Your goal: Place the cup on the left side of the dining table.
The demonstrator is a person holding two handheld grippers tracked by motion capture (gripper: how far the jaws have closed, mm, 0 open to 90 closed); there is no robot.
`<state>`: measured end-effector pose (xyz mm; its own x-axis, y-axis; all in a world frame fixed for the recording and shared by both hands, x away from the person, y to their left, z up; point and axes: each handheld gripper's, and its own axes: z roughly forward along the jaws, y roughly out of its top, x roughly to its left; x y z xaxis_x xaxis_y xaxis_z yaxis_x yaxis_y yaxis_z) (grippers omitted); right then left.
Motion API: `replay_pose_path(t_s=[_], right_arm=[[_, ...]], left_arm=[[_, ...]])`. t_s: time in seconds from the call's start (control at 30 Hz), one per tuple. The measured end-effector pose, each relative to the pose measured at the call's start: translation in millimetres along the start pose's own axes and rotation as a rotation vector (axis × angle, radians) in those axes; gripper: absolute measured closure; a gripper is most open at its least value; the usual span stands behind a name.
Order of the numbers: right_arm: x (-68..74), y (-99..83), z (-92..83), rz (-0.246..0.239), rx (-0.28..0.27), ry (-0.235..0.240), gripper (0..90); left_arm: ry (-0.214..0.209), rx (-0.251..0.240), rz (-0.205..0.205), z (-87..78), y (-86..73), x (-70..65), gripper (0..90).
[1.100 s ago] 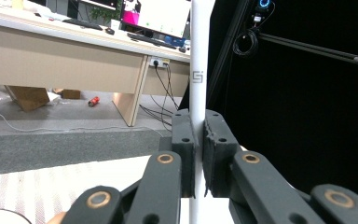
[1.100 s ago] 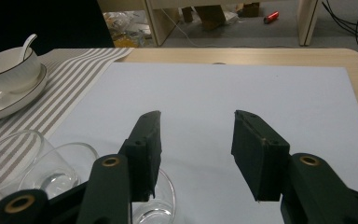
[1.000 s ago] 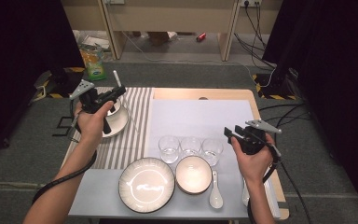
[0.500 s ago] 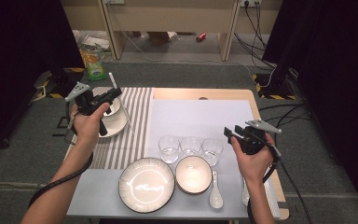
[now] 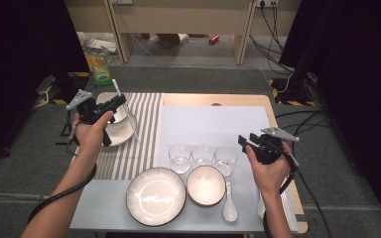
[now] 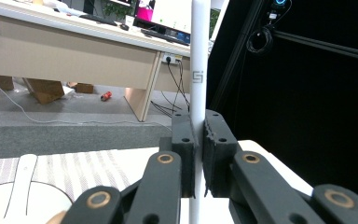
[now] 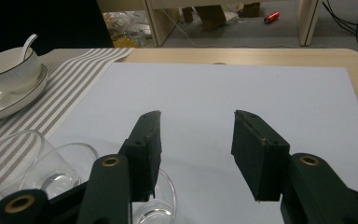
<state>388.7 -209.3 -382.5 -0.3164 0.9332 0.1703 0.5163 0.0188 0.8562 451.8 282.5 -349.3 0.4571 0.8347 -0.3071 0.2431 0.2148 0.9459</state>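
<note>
1 table, grey carpet around

I was working in an office or lab room set up for recording: a long desk with monitors stood behind my table, cables ran from wall sockets, black curtains hung at both sides, and grey carpet covered the floor.

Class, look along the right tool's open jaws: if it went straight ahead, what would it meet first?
Probably nothing soon: ahead of the right tool lies bare pale mat; the glasses sit lower left. Depth is uncertain.
</note>
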Motion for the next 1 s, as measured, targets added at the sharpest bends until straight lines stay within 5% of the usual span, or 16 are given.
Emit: replay_pose_path(t_s=[1.0], right_arm=[[0.4,0.6,-1.2,0.0,-0.001,-0.001,52.3]], left_arm=[[0.048,0.012,-0.013,-14.9,-9.2,19.3,83.9]])
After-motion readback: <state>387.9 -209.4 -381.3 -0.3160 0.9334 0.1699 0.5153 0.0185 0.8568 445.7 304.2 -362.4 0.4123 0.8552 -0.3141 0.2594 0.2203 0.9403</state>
